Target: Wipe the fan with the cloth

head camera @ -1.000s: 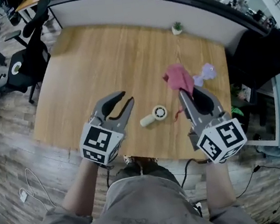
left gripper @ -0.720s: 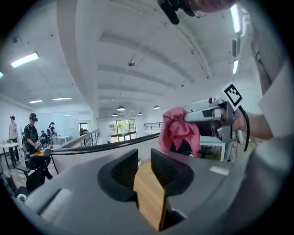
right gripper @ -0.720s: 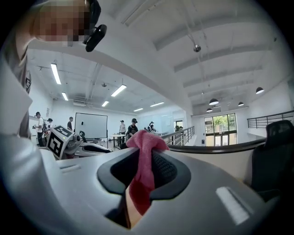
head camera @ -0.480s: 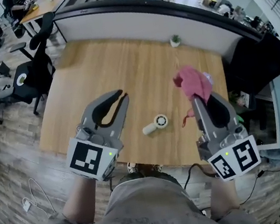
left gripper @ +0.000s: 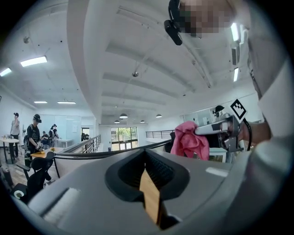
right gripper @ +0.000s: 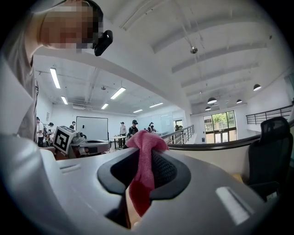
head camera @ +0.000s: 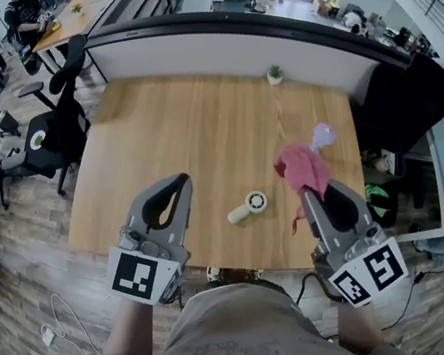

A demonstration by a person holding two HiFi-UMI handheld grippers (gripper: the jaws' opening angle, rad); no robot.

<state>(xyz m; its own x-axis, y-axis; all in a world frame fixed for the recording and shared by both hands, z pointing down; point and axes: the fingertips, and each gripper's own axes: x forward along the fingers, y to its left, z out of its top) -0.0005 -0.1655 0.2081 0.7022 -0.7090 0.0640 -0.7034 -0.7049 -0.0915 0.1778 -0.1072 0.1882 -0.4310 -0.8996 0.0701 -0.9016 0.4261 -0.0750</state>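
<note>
A small white hand-held fan [head camera: 249, 205] lies on the wooden table [head camera: 197, 126] near its front edge. My right gripper [head camera: 304, 192] is to the right of the fan, raised above the table, and shut on a pink cloth [head camera: 302, 166]. In the right gripper view the cloth [right gripper: 143, 160] hangs out of the gripper [right gripper: 143, 149]. My left gripper [head camera: 180, 181] is to the left of the fan, also off the table. Its jaws are closing and stand shut, with nothing between them [left gripper: 146, 153]. The left gripper view shows the cloth [left gripper: 189, 140] in the right gripper [left gripper: 220, 131].
A tiny potted plant [head camera: 274, 75] stands at the table's far edge and a pale purple thing [head camera: 322, 135] lies near its right edge. Black office chairs [head camera: 60, 115] stand to the left and a black chair [head camera: 411, 98] to the right. A curved partition [head camera: 224, 37] runs behind the table.
Both grippers have risen and drawn back toward the person. The left jaws went from open to shut. The pink cloth stayed in the right gripper, and the fan has not moved.
</note>
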